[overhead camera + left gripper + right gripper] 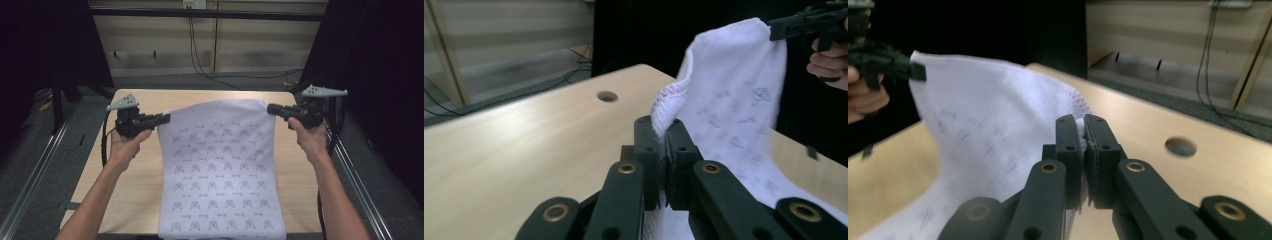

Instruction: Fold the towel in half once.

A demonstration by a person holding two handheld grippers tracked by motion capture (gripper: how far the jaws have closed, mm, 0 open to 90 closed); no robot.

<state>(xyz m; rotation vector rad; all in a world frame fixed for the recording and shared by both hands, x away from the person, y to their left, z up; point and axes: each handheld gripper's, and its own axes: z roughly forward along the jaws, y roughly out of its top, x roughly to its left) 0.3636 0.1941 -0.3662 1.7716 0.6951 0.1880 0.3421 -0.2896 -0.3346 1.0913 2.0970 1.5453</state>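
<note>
High view: white printed cloth lifted at far corners, near end trailing over worktop. Left gripper view: left gripper clamped on hem. Right gripper view: right gripper pinching corner. Best kept taut, level, evenly raised.

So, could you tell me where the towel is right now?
In the high view the white printed towel drapes down the middle of the table, its two far corners pinched and lifted by the left gripper and right gripper.

Left gripper pinching white towel corner above wooden table.
</note>
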